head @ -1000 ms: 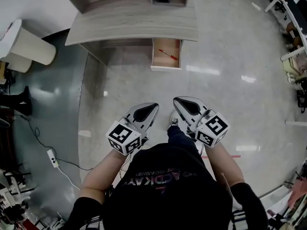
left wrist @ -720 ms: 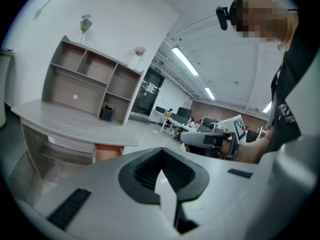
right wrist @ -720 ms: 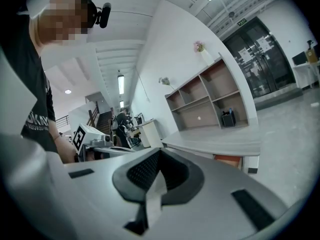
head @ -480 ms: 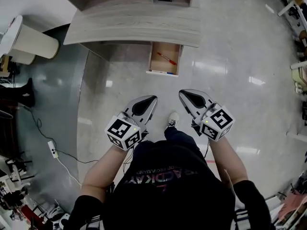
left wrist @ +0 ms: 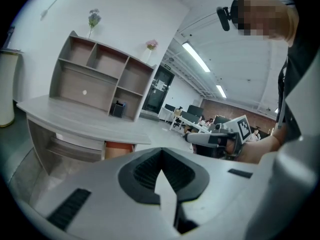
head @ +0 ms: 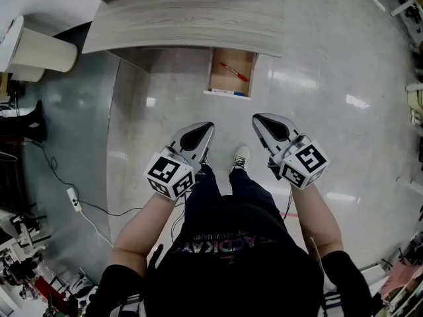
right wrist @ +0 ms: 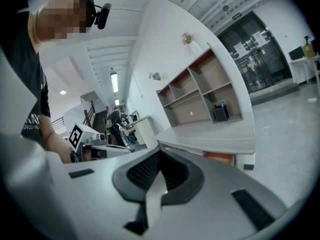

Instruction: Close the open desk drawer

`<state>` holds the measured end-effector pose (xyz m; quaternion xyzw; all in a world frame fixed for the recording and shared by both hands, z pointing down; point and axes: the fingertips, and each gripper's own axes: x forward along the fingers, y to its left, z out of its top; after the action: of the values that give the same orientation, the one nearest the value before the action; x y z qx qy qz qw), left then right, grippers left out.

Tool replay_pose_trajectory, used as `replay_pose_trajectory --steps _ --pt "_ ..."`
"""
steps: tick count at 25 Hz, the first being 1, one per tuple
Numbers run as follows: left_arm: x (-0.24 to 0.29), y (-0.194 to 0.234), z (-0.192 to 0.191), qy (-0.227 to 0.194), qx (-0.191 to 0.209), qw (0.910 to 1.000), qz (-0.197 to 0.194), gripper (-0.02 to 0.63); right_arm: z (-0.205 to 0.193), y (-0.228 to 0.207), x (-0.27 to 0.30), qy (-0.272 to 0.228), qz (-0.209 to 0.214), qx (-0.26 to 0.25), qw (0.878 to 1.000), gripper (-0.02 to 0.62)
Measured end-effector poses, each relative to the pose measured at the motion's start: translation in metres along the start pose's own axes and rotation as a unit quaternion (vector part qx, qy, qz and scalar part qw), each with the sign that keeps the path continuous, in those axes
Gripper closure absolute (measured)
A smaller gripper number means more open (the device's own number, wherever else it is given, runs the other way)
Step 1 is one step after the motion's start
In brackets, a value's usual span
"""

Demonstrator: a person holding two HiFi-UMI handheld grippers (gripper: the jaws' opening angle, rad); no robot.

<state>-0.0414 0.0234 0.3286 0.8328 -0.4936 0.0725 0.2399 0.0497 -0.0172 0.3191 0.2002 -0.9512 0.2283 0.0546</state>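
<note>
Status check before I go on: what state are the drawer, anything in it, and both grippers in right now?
desk drawer: open, pulled out from under the desktop, touched by neither gripper.
red pen: lying inside the drawer.
left gripper: shut, empty, short of the drawer.
right gripper: shut, empty, short of the drawer.

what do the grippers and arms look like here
Both the left gripper and right gripper are pale grey tapering wedges with a black ribbed inset. Each carries a white cube with black square markers. The person wears black sleeves, forearms bare.
</note>
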Motion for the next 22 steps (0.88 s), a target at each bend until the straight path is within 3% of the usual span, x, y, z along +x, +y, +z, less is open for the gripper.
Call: replay_pose_trajectory --steps 5,22 --pt "0.008 0.018 -0.012 0.024 0.036 0.999 -0.005 0.598 -0.011 -0.01 0.006 -0.013 -0.029 0.011 0.999 0.586" --pt "0.042 0.087 -0.077 0.047 0.08 0.9957 0.008 0.598 -0.083 -0.058 0.03 -0.011 -0.109 0.028 0.994 0.584"
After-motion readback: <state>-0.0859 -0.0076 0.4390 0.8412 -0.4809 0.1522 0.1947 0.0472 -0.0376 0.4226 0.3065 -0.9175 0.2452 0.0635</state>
